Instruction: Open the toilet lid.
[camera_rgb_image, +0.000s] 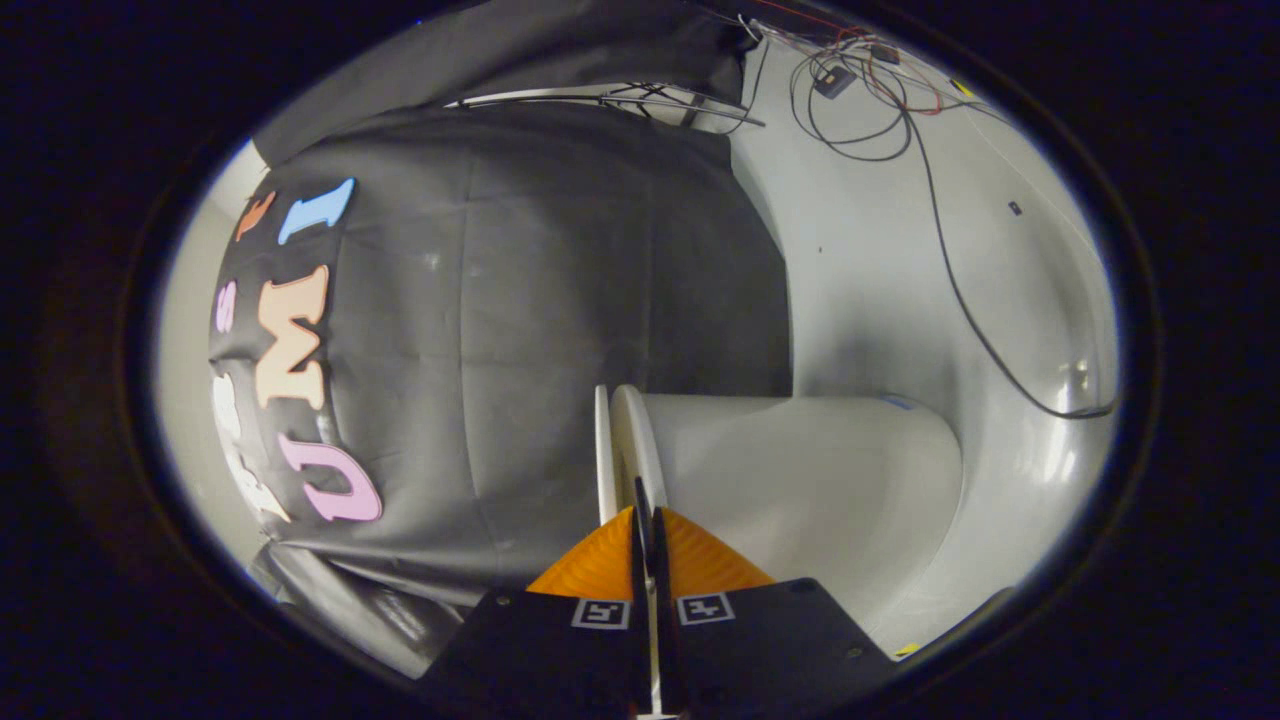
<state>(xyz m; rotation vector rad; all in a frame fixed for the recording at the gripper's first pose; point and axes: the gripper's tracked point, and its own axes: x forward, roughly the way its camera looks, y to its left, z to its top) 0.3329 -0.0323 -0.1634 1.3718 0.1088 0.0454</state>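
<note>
While its fingers pinch together, the gripper (647, 520) meets the smooth, thin-edged toilet lid (604, 450).

Hand-held gripper (648, 520): dark body, two square markers.

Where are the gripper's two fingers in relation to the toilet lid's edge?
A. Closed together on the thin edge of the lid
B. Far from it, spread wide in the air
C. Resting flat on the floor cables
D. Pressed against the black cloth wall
A. The gripper has its fingers drawn close with only a narrow slit between them, and the thin rim of the toilet lid runs straight into that slit, beside the toilet body.
</note>
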